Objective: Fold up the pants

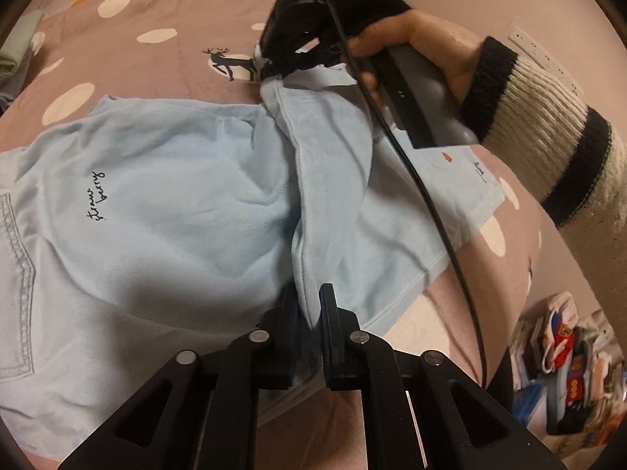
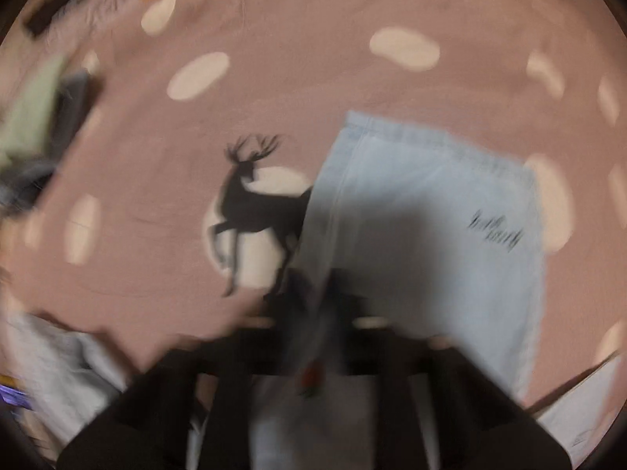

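Light blue pants (image 1: 164,203) with black script lettering lie spread on a pink bedspread (image 1: 164,62). My left gripper (image 1: 307,313) is shut on a raised fold of the pants near the bottom centre. My right gripper (image 1: 270,72), held by a gloved hand, is shut on the far end of the same fold, lifted off the bed. In the blurred right wrist view, my right gripper (image 2: 319,286) pinches the pants edge, and a pants leg (image 2: 431,215) hangs ahead over the bedspread (image 2: 274,90).
The bedspread has white spots and a black deer print (image 1: 227,62). A green garment (image 1: 15,51) lies at the far left. A cable (image 1: 415,172) runs from the right gripper. Clutter (image 1: 564,360) sits on the floor at the right, past the bed's edge.
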{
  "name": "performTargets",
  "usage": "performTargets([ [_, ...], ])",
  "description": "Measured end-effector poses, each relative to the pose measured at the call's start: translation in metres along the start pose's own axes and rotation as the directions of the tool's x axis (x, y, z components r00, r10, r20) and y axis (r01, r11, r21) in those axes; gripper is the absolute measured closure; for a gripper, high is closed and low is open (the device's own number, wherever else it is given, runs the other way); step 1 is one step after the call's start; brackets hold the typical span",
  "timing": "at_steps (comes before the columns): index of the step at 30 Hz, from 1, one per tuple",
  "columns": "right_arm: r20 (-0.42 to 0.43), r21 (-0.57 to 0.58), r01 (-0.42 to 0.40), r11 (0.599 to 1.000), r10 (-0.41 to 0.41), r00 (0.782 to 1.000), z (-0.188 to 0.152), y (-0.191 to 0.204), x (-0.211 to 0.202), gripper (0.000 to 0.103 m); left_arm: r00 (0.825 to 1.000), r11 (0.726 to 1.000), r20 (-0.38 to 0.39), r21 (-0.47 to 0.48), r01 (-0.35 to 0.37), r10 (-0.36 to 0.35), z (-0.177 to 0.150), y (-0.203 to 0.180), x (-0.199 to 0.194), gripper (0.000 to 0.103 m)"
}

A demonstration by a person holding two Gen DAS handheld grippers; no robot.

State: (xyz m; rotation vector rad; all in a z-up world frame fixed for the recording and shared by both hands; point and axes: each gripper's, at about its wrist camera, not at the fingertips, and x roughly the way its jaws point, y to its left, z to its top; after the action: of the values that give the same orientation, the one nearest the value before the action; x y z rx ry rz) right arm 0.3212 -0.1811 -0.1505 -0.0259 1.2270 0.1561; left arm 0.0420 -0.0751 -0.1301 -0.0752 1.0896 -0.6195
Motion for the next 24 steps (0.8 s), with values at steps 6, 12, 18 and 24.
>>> performTargets([
  [6,0.236,0.182,-0.24,0.953,0.195,0.952,-0.021,-0.063,-0.077,0.1,0.999,0.999,0.018,0.035,-0.036,0.035,-0.001,-0.007,-0.004,0.096],
  [12,0.536,0.239,-0.39,0.889,0.214,0.817,-0.124,-0.141,-0.203,0.099,0.995,0.991,0.03,0.099,-0.095,0.092,-0.004,-0.02,-0.005,0.096],
  [18,0.542,0.472,-0.413,0.779,0.113,0.833,-0.248,-0.206,-0.189,0.096,0.992,0.983,0.013,0.13,-0.129,0.128,-0.01,-0.032,0.002,0.096],
  [24,0.511,0.601,-0.467,0.649,0.138,0.849,-0.295,-0.233,-0.132,0.091,0.988,0.98,0.007,0.125,-0.155,0.155,-0.008,-0.028,0.002,0.096],
])
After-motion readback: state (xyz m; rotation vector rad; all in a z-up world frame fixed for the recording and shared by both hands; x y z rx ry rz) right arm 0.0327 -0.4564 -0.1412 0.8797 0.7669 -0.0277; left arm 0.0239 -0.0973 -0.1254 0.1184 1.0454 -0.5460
